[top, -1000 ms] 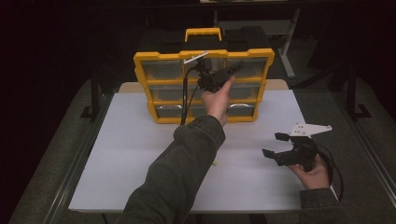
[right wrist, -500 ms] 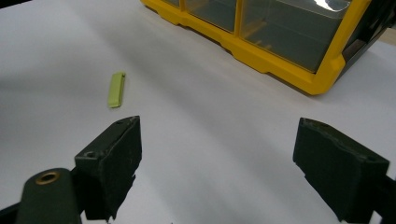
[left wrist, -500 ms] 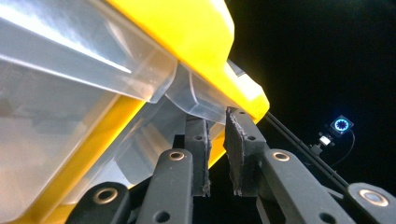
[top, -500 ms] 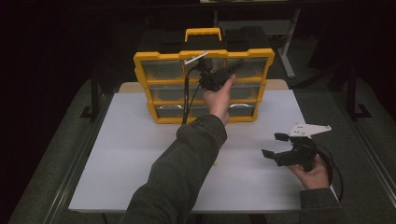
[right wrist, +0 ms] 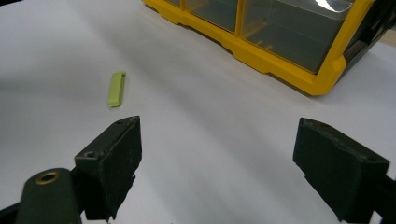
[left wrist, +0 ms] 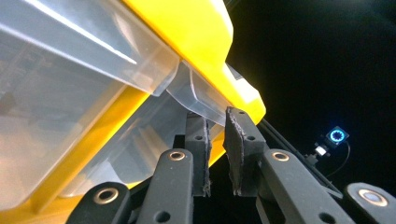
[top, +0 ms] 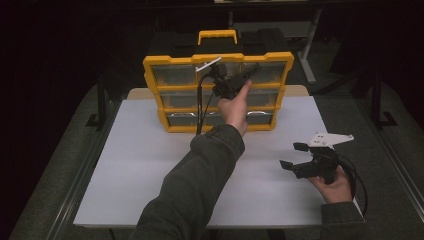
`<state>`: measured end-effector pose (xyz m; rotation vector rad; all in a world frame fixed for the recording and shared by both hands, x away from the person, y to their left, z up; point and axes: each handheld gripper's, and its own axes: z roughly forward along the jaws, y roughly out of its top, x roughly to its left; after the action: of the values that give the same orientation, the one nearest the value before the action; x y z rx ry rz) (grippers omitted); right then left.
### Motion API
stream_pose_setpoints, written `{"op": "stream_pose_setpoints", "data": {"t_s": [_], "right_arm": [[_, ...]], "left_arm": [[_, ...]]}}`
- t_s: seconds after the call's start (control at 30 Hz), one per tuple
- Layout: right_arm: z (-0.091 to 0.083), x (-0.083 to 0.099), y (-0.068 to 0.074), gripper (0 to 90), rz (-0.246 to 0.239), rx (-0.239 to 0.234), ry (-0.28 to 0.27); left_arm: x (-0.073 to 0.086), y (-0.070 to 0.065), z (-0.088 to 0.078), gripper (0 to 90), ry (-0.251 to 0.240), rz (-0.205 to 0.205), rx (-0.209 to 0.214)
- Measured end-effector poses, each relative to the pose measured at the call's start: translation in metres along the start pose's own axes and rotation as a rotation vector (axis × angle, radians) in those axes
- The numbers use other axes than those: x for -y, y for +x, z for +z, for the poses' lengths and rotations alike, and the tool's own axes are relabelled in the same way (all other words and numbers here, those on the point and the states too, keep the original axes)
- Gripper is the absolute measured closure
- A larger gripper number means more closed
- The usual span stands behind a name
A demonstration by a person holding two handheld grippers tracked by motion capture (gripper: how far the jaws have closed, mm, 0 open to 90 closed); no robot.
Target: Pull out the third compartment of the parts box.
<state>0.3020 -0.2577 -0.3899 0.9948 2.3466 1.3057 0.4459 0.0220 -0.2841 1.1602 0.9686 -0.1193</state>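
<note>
White desk (top: pixel 150 165), dark room. Yellow organizer (top: pixel 170 66) upright; drawers' contents unclear. Our left gripper (left wrist: pixel 215 140) jaws pinch a clear drawer's lip (left wrist: pixel 198 100); right gripper (right wrist: pixel 217 163) jaws spread.

Dark olive sleeve (top: pixel 200 185); black claws, the right claw (top: pixel 294 156) topped by a grey three-cornered plate (top: pixel 330 139).

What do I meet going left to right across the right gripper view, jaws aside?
Small green strip lying flat on the white table → yellow drawer organizer, standing at the far right with clear drawer fronts.
</note>
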Motion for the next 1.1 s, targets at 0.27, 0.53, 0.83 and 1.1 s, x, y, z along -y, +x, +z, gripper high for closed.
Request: {"op": "stream_pose_setpoints", "data": {"t_s": [0.27,0.53,0.83,1.1], "right_arm": [[0.001,0.000,0.001,14.4,-0.004,-0.002,0.001],[0.001,0.000,0.001,14.4,-0.008,-0.002,0.002],[0.002,0.000,0.002,14.4,-0.013,0.001,0.007],[0.003,0.000,0.003,14.4,-0.017,0.000,0.016]], "left_arm": [[0.003,0.000,-0.005,79.1,-0.002,-0.037,0.028],[0.007,-0.004,-0.012,79.1,0.005,-0.037,0.054],[0.011,-0.009,-0.021,79.0,0.017,-0.041,0.072],[0.016,-0.015,-0.031,78.8,0.027,-0.048,0.087]]}}
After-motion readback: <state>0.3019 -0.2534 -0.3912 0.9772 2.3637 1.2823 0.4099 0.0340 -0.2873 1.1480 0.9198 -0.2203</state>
